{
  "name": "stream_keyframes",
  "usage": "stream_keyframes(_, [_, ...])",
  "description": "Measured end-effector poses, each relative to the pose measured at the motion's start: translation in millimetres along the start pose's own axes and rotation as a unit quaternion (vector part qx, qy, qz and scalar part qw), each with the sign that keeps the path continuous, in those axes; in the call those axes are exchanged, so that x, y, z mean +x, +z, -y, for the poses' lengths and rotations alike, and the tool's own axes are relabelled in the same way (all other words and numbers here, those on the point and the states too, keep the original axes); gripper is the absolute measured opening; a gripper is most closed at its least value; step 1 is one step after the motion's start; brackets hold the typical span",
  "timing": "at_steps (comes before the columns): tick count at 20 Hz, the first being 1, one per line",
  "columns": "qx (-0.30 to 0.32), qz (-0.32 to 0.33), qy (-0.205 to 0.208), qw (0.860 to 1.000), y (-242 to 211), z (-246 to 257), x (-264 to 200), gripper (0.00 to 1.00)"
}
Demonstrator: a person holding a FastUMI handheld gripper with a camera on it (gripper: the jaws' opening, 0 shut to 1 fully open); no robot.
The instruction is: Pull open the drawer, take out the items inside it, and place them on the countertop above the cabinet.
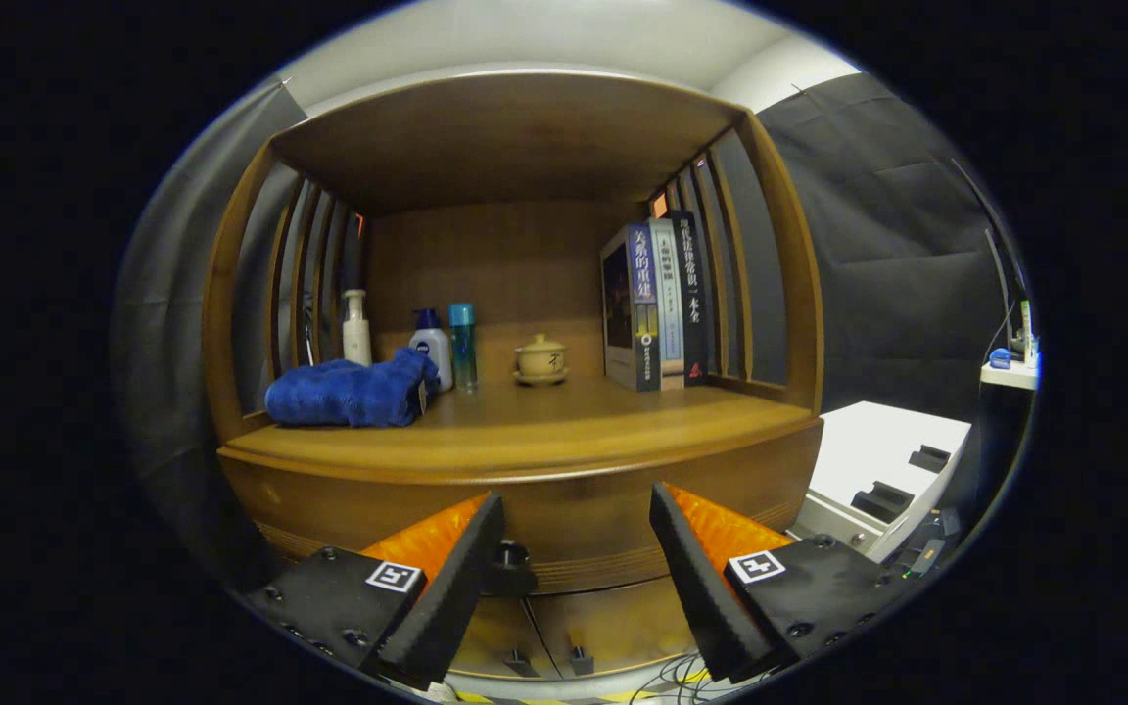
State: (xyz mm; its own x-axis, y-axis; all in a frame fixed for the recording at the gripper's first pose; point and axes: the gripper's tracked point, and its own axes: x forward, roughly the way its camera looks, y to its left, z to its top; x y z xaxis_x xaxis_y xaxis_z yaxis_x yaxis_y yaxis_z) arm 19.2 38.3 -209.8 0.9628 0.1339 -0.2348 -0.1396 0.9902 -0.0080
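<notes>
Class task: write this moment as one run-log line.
gripper: open, fingers apart | drawer: closed | knob: beside left finger, ungrasped | countertop: blue towel, bottles, teacup, books

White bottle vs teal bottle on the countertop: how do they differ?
The white bottle stands behind the blue towel, by the left slats; the teal bottle stands nearer the middle, toward the lidded cup. The white bottle is opaque with a narrow neck; the teal bottle is a straight, see-through cylinder. Both are upright. The gripper is open, below at the drawer front.
</notes>
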Motion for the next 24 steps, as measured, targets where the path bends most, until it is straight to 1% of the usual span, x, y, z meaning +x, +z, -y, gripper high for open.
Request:
stream_keyframes(4, [0.002, -0.022, 0.019, 1.000, -27.5, -14.4, 5.1, 0.98])
stream_keyframes(9, [0.002, -0.048, 0.035, 0.998, -56.0, -26.0, 12.9, 0.96])
stream_keyframes(14, [0.006, -0.057, 0.050, 0.997, -66.9, -36.7, 23.1, 0.70])
stream_keyframes(16, [-0.014, -0.060, 0.039, 0.997, -68.8, -35.4, 23.5, 0.60])
stream_keyframes(17, [-0.020, -0.072, 0.032, 0.997, -76.7, -34.6, 28.1, 0.55])
stream_keyframes(18, [-0.025, -0.096, 0.026, 0.995, -86.6, -33.8, 31.2, 0.55])
stream_keyframes(20, [-0.022, -0.088, 0.024, 0.996, -85.3, -34.0, 31.5, 0.48])
stream_keyframes(21, [-0.018, -0.092, 0.024, 0.995, -85.3, -32.9, 32.5, 0.47])
stream_keyframes(22, [-0.016, -0.094, 0.024, 0.995, -85.9, -33.6, 31.4, 0.44])
stream_keyframes(23, [-0.014, -0.095, 0.026, 0.995, -85.1, -34.2, 31.4, 0.44])
stream_keyframes(24, [-0.016, -0.095, 0.028, 0.995, -85.0, -33.7, 30.7, 0.40])
